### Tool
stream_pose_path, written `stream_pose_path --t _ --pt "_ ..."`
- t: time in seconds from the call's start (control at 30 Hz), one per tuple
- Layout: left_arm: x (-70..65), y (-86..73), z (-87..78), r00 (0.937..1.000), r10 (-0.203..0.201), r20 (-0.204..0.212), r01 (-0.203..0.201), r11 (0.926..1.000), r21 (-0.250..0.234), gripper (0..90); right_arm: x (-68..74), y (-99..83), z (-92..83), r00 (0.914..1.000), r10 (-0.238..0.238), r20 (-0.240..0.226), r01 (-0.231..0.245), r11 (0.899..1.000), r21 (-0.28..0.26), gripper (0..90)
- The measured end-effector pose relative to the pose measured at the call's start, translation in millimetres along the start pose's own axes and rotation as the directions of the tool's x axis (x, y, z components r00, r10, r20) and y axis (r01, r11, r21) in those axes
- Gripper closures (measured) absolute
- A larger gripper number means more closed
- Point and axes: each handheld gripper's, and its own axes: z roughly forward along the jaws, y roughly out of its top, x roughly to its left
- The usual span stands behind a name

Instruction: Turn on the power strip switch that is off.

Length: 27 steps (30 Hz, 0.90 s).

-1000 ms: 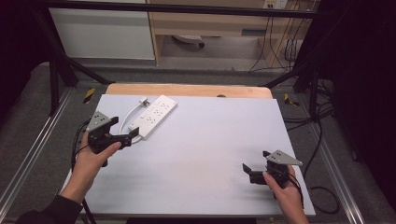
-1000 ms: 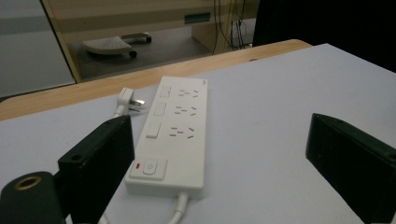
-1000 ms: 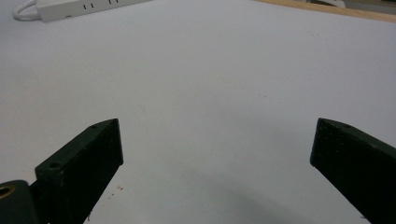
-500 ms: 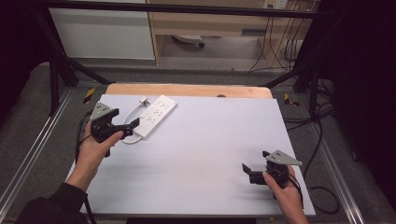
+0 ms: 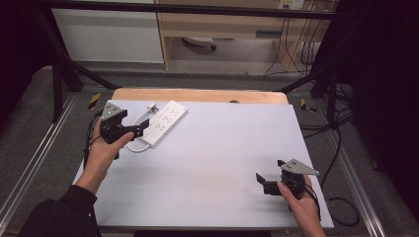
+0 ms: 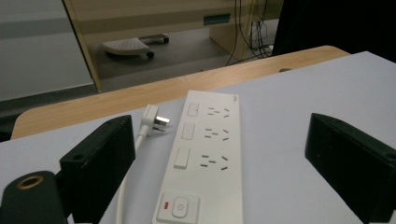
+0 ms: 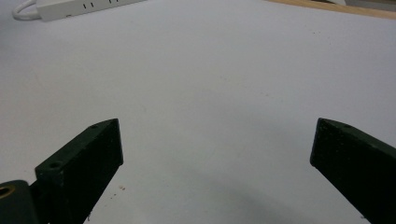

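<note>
While the person's two hands each carry one hand-held gripper, a single white power strip lies on the counter, directly ahead of the left hand-held gripper and just beyond its tips. In the left gripper view the strip runs away between the two spread black jaws, neither of which touches it. It carries three socket groups, three blank rocker switches beside them, and one larger button with a power symbol next to a small red mark at the near end; a tiny grey mark at the far corner is too small to read. One white plug lies just left of the strip's far end, its cord curling back past the left jaw.

The right hand-held gripper rests well apart from the strip, low on the counter's near right side, jaws spread over bare grey surface. In the right gripper view the strip sits far ahead to the upper left.

Beyond the counter's wooden far edge stand a pale cabinet and hanging cables. Nothing lies between either gripper and the strip.
</note>
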Motion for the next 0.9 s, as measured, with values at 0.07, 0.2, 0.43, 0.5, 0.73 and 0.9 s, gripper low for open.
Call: stream_pose_path --t 0.07,0.2,0.43,0.5,0.73,0.9 --pt "1.4 0.2 3.8 1.0000 -0.001 -0.008 0.001 1.0000 0.000 9.1 0.1 0.0 -0.2 1.0000 0.001 0.000 -0.001 1.000 -0.001 3.0" --pt "3.8 0.1 10.1 0.9998 -0.002 -0.020 0.002 1.0000 0.001 9.5 -0.2 0.1 -0.6 1.0000 0.006 0.000 -0.006 1.000 -0.005 3.0" --pt "8.5 -2.8 22.7 0.9993 -0.007 -0.036 0.008 0.9997 0.021 9.8 -1.5 0.0 -1.7 1.0000 0.005 -0.003 -0.005 1.000 -0.007 3.0" --pt "10.2 -4.0 26.0 0.9992 -0.010 -0.039 0.011 0.9997 0.023 9.8 -1.5 0.0 -1.7 1.0000 0.004 -0.005 -0.004 1.000 -0.008 3.0" --pt "15.8 -8.4 35.5 0.9981 -0.019 -0.060 0.021 0.9992 0.034 10.4 -1.5 0.1 -1.8 1.0000 0.005 -0.008 -0.005 1.000 -0.008 3.0" --pt "18.5 -11.2 41.4 0.9972 -0.019 -0.072 0.022 0.9990 0.038 11.0 -1.7 0.1 -2.2 1.0000 0.005 -0.009 -0.005 1.000 -0.009 3.0"
